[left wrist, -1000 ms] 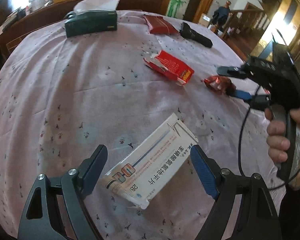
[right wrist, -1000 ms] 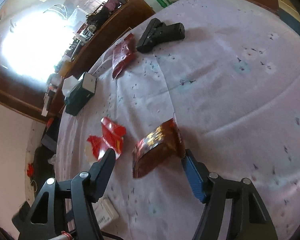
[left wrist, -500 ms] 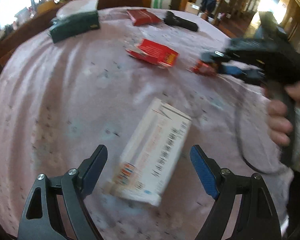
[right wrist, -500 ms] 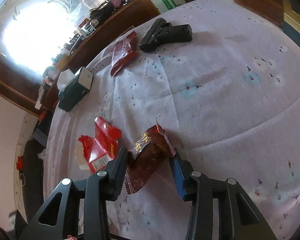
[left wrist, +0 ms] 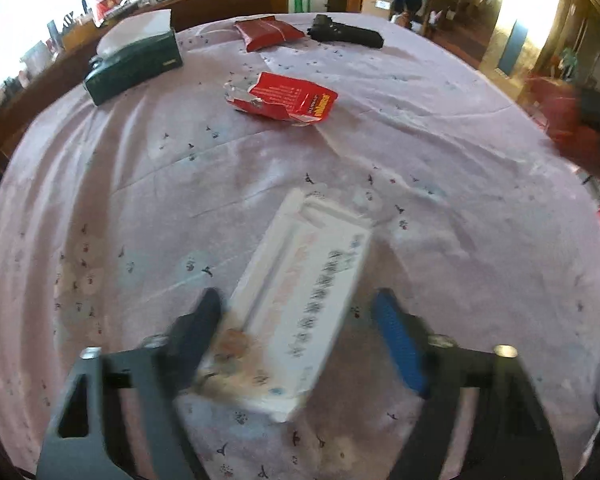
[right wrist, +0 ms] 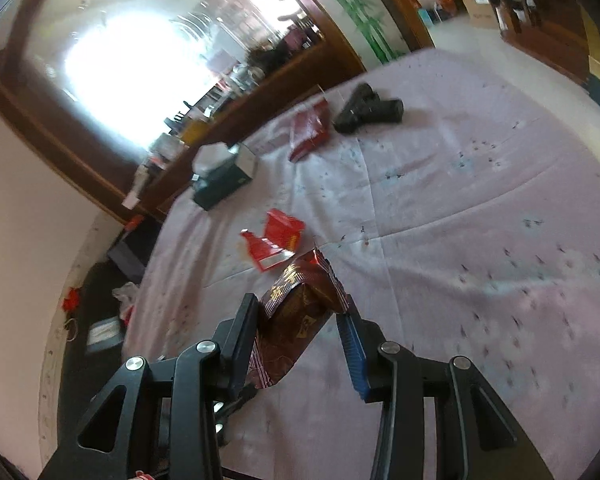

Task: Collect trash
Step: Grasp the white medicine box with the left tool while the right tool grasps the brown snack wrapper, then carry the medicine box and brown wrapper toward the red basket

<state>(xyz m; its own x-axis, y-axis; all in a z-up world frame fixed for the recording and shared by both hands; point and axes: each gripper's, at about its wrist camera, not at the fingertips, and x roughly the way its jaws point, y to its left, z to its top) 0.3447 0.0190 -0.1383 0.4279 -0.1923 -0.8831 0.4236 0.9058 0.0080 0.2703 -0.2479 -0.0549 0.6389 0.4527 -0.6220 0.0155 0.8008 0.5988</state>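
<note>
A white medicine box (left wrist: pixel 300 304) lies on the pink tablecloth (left wrist: pixel 460 160) between the fingers of my left gripper (left wrist: pixel 300 320), which is open around it; the left finger looks close to or touching the box. My right gripper (right wrist: pixel 300 320) is shut on a brown-red snack wrapper (right wrist: pixel 296 312) and holds it above the cloth. A torn red carton lies at mid-table in the left wrist view (left wrist: pixel 288 98) and in the right wrist view (right wrist: pixel 276 240). A red packet (left wrist: pixel 266 32) lies at the far side.
A dark green tissue box (left wrist: pixel 134 62) stands at the far left. A black pistol-shaped object (left wrist: pixel 344 34) lies at the far side. The right gripper shows blurred at the table's right edge (left wrist: pixel 580 120). A wooden sideboard (right wrist: pixel 260 92) stands behind the table.
My right gripper closed on the snack wrapper and lifted it off the cloth. My left gripper moved forward around the white box, and the box has turned over.
</note>
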